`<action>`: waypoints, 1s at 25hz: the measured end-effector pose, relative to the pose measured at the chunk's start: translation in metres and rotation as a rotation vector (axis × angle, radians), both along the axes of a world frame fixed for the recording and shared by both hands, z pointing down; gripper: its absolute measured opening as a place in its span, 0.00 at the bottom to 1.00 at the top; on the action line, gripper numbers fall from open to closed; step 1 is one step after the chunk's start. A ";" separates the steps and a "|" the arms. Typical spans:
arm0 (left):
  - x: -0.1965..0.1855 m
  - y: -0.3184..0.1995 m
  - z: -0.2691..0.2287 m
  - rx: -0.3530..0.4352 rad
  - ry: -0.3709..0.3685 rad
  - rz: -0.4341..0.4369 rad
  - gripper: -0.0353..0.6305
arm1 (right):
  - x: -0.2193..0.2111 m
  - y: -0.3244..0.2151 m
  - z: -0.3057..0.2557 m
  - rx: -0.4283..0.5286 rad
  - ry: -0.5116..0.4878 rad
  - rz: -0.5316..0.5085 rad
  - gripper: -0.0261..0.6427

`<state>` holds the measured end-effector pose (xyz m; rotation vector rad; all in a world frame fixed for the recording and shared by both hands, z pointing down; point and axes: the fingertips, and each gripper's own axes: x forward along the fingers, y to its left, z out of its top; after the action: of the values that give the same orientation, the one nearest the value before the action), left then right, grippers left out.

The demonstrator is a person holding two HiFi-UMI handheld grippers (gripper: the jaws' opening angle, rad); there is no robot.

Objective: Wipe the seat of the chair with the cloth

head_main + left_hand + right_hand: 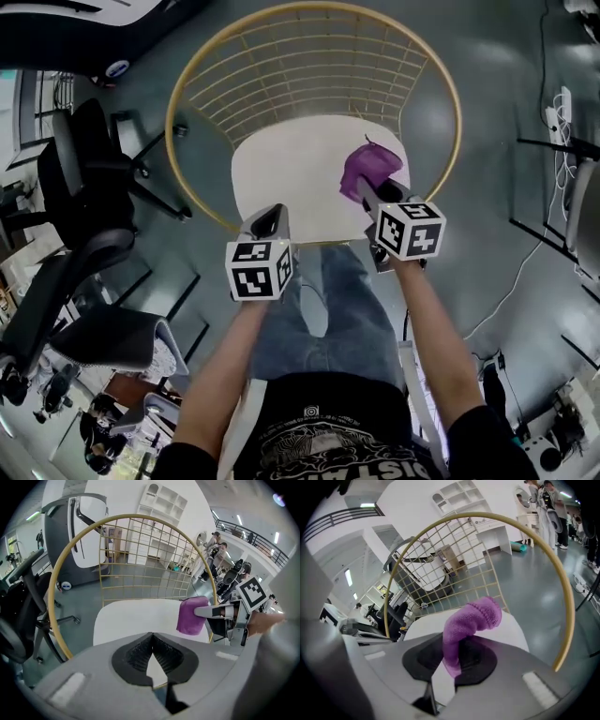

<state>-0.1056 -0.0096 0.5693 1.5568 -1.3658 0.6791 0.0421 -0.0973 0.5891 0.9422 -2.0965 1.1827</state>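
Note:
A chair with a white seat (pixel 300 169) and a gold wire back (pixel 309 66) stands in front of me. My right gripper (pixel 367 190) is shut on a purple cloth (pixel 368 169), held over the seat's right side. In the right gripper view the purple cloth (pixel 466 625) sticks up from between the jaws and flops over. The left gripper view shows the purple cloth (pixel 191 615) hanging at the seat's right edge. My left gripper (pixel 267 223) hovers at the seat's front edge with its jaws nearly closed and nothing between them.
Black office chairs (pixel 84 187) stand to the left on the grey floor. Cables and a power strip (pixel 562 108) lie to the right. People stand in the background of the left gripper view (pixel 215 550). White shelving (pixel 161 508) is behind the chair.

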 end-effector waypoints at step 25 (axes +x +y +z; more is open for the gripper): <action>-0.101 0.026 0.008 -0.048 -0.006 -0.041 0.06 | -0.228 0.089 0.020 -0.143 -0.155 -0.241 0.13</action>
<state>-0.2061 0.0163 0.5778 1.4859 -1.3731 0.6870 -0.1864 -0.0087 0.6087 0.5307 -2.1409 1.2914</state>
